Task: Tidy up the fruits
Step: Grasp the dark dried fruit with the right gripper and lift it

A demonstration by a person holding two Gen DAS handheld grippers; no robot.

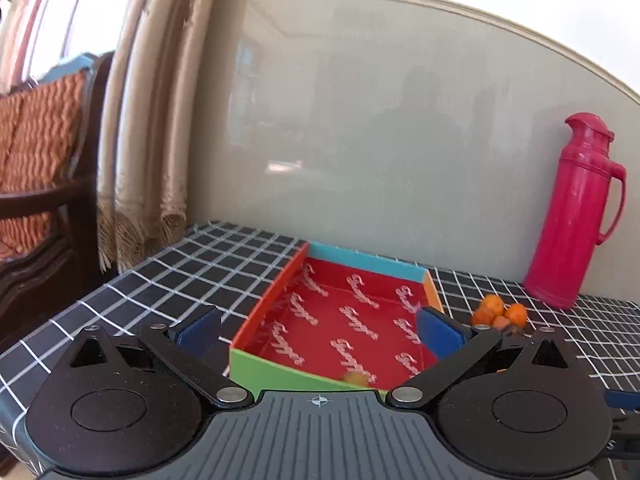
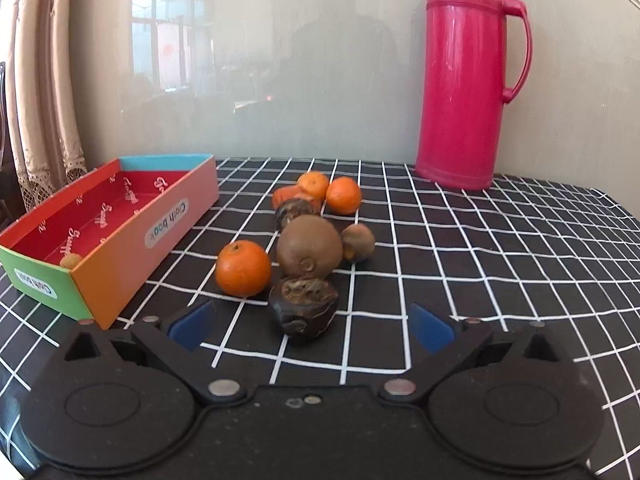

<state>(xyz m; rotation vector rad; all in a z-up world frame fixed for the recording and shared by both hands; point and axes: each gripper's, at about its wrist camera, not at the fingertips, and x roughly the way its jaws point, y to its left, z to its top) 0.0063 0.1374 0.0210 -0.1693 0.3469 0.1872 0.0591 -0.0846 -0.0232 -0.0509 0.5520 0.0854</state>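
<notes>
A colourful box with a red inside (image 1: 348,316) sits on the checked tablecloth; it also shows at the left of the right wrist view (image 2: 120,236). One small tan fruit (image 1: 355,377) lies in its near corner, also seen from the right wrist (image 2: 71,260). My left gripper (image 1: 318,328) is open and empty above the box's near end. My right gripper (image 2: 312,326) is open, with a dark wrinkled fruit (image 2: 303,309) just ahead between its fingers. Behind it lie a brown round fruit (image 2: 309,249), an orange (image 2: 243,267), and several more oranges and fruits (image 2: 343,195).
A tall pink thermos (image 2: 464,76) stands at the back right against the glossy wall; it also shows in the left wrist view (image 1: 572,212). Curtains (image 1: 140,140) and a wooden chair with a striped cushion (image 1: 36,168) are left of the table.
</notes>
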